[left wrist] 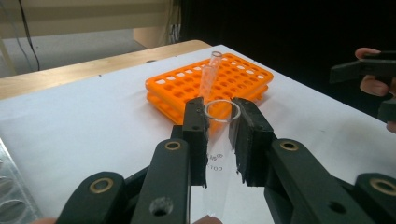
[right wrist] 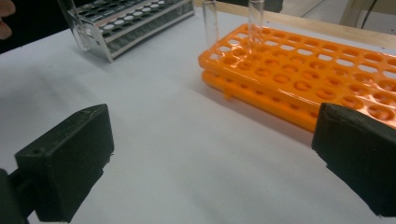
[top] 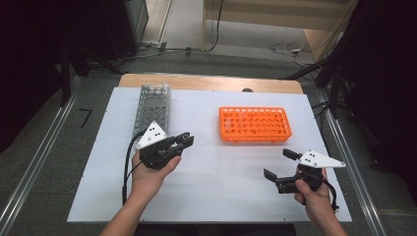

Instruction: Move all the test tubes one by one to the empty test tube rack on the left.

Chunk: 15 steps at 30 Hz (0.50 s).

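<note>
My left gripper (top: 184, 140) is shut on a clear glass test tube (left wrist: 218, 140), whose open rim sticks up between the jaws in the left gripper view. An orange tube rack (top: 254, 125) lies on the white table top, to the right of that gripper. Two clear tubes (right wrist: 210, 23) (right wrist: 255, 21) stand in the rack's holes near one end; one tube (left wrist: 210, 77) shows in the left gripper view. My right gripper (top: 279, 163) hovers near the front right, jaws wide open and empty, in front of the orange rack (right wrist: 327, 65).
A clear plastic rack (top: 152, 107) with several holes lies at the back left of the white board (top: 221, 187). The wooden table edge (top: 211, 82) runs behind it. Cables lie on the floor beyond.
</note>
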Tool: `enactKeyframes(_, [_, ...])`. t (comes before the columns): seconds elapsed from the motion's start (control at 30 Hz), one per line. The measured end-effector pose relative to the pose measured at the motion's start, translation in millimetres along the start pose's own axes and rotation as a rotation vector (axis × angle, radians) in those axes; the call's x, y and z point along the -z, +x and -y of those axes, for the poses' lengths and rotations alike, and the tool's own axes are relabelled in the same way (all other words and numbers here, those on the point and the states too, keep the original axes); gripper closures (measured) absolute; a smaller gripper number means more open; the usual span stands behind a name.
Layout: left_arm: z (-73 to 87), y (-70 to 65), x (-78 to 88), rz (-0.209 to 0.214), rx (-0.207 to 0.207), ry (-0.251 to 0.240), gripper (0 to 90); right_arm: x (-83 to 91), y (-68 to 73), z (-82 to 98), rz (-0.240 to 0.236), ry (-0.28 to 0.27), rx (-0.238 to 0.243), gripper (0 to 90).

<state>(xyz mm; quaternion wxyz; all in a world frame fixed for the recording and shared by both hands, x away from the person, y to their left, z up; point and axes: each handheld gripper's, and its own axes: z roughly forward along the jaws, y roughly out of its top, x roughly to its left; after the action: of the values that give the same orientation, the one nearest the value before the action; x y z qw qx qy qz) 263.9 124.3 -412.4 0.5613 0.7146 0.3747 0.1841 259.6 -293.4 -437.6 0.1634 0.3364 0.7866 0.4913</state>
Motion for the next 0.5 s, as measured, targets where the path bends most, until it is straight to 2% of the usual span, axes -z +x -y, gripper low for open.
enactKeyframes(0.23, [-11.0,14.0,-1.8,-0.038,-0.003,-0.006,75.6,10.3,-16.8,13.3,0.028,0.007,-0.032,0.0])
enactKeyframes(0.5, [-29.3,40.8,-3.8,-0.094,0.012,-0.024,75.6,15.1,-31.8,21.9,0.042,0.008,-0.071,0.0])
